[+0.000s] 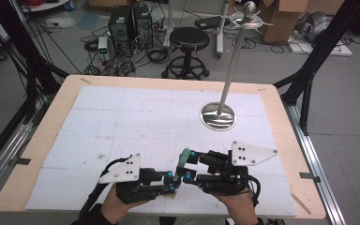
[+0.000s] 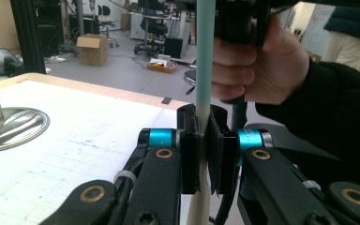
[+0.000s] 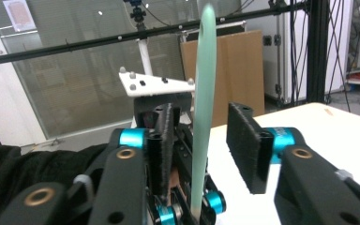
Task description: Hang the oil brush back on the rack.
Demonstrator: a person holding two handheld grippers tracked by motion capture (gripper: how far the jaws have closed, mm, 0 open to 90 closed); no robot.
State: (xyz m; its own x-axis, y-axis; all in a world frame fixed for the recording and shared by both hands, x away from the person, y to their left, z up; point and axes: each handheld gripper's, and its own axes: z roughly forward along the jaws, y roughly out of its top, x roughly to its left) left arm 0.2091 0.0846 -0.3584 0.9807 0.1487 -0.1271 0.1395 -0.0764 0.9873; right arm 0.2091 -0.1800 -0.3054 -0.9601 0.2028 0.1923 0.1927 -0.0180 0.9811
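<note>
One upright mint-green stick (image 2: 205, 51), clamped in left tool (image 2: 205, 140), between right tool's (image 3: 205, 140) parted jaws.

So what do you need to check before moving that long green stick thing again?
1. Left gripper holds the thin pale green and white stick: ok, its jaws are shut on it.
2. Right gripper holds the stick too: not ok, its jaws stand open on either side, apart from it.
3. Grippers have room: not ok, they nearly meet near the table's front edge.
4. Shiny metal stand with a round base is out of the way: ok, it stands farther back.
5. White gridded mat lies flat: ok.
6. What the stick is made of: cannot tell.
</note>
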